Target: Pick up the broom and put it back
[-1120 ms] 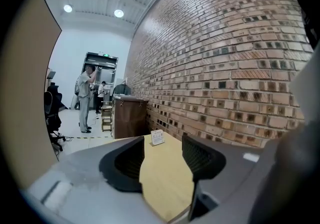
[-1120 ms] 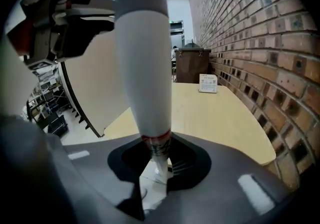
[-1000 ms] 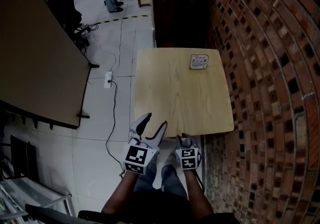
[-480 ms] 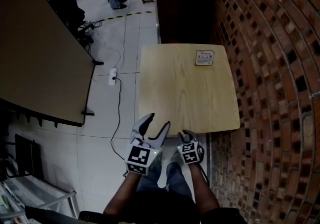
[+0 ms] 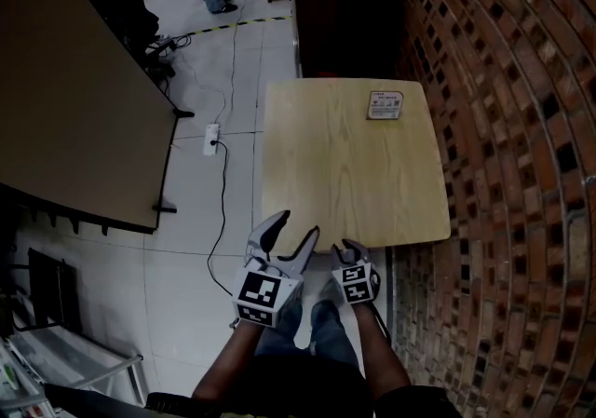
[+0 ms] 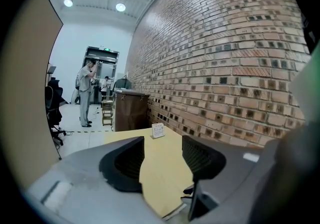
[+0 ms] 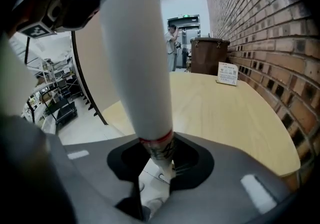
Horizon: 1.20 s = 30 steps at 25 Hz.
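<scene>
The right gripper (image 7: 159, 164) pinches the white broom handle (image 7: 137, 68) near its red band, just off the wooden table's (image 5: 354, 174) near edge, while the left gripper (image 6: 161, 160) hangs spread and empty.

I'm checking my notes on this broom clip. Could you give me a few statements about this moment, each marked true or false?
1. The right gripper is closed on the white broom handle. True.
2. The left gripper grips the handle too. False: its jaws stand apart with nothing between them.
3. A small card stands on the wooden table, at the end far from the person. True.
4. The wall beside the table is smooth white plaster. False: it is brick.
5. A power strip lies on the table. False: it lies on the tiled floor beside the table.
</scene>
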Available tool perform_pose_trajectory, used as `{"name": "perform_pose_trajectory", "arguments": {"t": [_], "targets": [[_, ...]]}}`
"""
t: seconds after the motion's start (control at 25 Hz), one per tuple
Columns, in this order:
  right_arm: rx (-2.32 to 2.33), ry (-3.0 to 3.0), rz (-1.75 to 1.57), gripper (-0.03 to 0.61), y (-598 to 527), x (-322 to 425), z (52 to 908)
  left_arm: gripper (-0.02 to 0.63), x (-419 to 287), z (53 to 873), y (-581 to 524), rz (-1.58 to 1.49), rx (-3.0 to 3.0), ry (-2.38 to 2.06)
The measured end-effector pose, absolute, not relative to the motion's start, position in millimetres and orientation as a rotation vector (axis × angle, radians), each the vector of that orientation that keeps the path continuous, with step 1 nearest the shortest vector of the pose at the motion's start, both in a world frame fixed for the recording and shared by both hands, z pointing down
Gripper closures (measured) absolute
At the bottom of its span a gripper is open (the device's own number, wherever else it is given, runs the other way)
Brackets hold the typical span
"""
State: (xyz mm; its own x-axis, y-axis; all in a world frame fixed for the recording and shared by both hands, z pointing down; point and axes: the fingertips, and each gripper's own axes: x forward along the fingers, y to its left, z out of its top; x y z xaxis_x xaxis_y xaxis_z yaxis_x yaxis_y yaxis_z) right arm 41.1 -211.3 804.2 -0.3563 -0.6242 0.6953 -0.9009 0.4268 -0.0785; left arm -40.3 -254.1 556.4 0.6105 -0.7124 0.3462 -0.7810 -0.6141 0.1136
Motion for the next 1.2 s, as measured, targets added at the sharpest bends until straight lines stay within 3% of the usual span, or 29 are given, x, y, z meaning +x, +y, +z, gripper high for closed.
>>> {"name": "perform_pose_trajectory", "arguments": {"t": [0.6, 1.2], "targets": [[1.348, -2.065, 0.681, 0.328, -205.3, 61.7, 813.9, 0.379, -33.0, 560.3, -255.6, 0.396, 2.590, -1.181], [1.543, -1.947, 0.799, 0.318, -204.8, 122.5, 833.8, 0.379, -20.0, 570.9, -254.4, 0.427, 2.595, -1.142]]}}
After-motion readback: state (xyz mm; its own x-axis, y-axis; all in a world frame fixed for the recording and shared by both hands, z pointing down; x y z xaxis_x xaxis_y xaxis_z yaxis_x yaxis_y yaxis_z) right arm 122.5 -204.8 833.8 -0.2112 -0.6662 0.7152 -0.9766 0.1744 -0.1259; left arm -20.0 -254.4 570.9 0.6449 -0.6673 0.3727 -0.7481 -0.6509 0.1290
